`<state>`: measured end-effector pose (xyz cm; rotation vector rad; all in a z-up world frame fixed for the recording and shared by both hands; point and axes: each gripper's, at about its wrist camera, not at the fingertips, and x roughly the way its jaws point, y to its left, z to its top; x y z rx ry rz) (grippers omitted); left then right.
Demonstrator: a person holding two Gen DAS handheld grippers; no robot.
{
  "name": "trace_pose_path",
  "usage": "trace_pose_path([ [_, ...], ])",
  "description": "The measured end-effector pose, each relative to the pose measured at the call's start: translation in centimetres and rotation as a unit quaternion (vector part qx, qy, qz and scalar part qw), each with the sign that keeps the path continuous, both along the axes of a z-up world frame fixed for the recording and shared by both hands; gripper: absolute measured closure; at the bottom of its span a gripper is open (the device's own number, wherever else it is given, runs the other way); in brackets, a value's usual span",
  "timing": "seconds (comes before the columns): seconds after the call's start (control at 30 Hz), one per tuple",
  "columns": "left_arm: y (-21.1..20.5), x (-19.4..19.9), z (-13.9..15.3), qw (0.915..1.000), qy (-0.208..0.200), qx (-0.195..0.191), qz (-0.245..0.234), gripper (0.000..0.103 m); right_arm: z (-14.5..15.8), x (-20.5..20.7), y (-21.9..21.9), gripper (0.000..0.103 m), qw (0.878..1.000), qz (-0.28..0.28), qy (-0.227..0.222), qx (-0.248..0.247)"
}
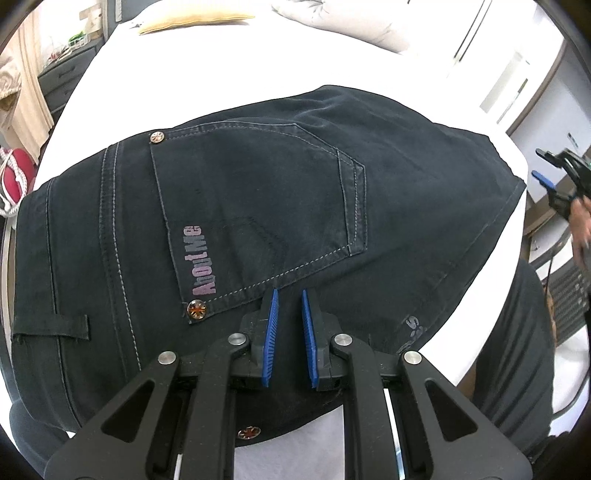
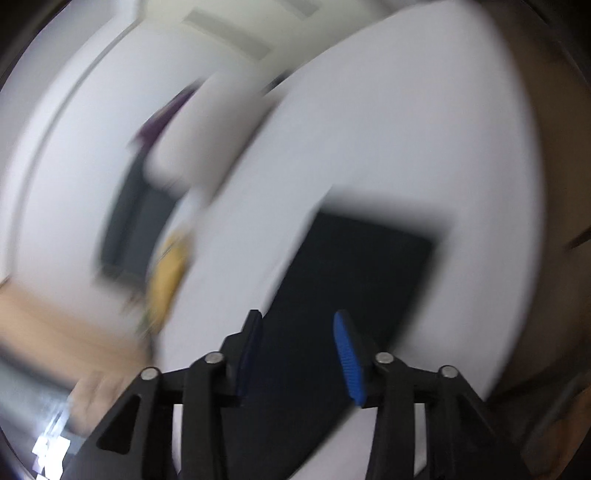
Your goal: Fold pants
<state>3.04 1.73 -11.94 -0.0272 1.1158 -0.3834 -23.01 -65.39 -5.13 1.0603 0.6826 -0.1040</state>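
Dark navy jeans (image 1: pixel 258 206) lie folded on a white bed (image 1: pixel 207 74), back pocket up, with "AboutMe" printed along the pocket edge. My left gripper (image 1: pixel 288 295) hovers just above the jeans near the pocket's lower corner, its blue pads a small gap apart and nothing between them. My right gripper (image 2: pixel 297 321) is open and empty, held up off the bed; its view is motion-blurred and shows the jeans (image 2: pixel 351 280) as a dark rectangle on the white sheet. The right gripper also shows at the far right edge of the left wrist view (image 1: pixel 550 177).
A yellow pillow (image 1: pixel 192 20) and a pale quilt (image 1: pixel 354 18) lie at the head of the bed. A grey dresser (image 1: pixel 62 81) stands left of the bed, white wardrobes (image 1: pixel 517 74) right. The person's dark-clothed body (image 1: pixel 517 350) is at the right.
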Motion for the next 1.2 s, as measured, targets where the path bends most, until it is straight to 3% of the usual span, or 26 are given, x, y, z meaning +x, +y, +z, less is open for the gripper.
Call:
trace_pose_path([
  [0.07,0.3,-0.2,0.1,1.0000,0.001,-0.006,0.003,0.090,-0.7,0.8,5.9,0.057,0.995,0.090,-0.004,0.036],
  [0.17,0.9,-0.7,0.2,0.9999,-0.001,-0.011,0.005,0.090,-2.4,1.4,13.3,0.057,0.982,0.174,0.016,0.076],
  [0.3,1.9,-1.5,0.5,0.9997,-0.002,-0.021,0.010,0.090,-5.8,1.5,19.3,0.057,0.963,0.221,0.066,0.137],
  [0.47,3.0,-2.3,0.5,0.9993,-0.002,-0.034,0.015,0.090,-7.5,0.8,20.1,0.057,0.957,0.211,0.091,0.175],
  [1.07,2.6,-1.6,0.6,0.9996,0.007,-0.027,0.006,0.090,-9.7,1.9,22.7,0.058,0.942,0.224,0.121,0.219],
  [1.13,2.5,-1.6,0.6,0.9996,0.008,-0.025,0.003,0.090,-9.9,2.0,22.8,0.075,0.942,0.224,0.122,0.217],
  [1.17,2.5,-1.7,0.4,0.9997,0.009,-0.024,0.002,0.090,-9.9,2.0,22.8,0.094,0.944,0.227,0.126,0.205],
  [1.2,2.3,-1.7,0.4,0.9997,0.011,-0.021,0.000,0.090,-10.0,1.9,22.8,0.097,0.946,0.227,0.133,0.191],
])
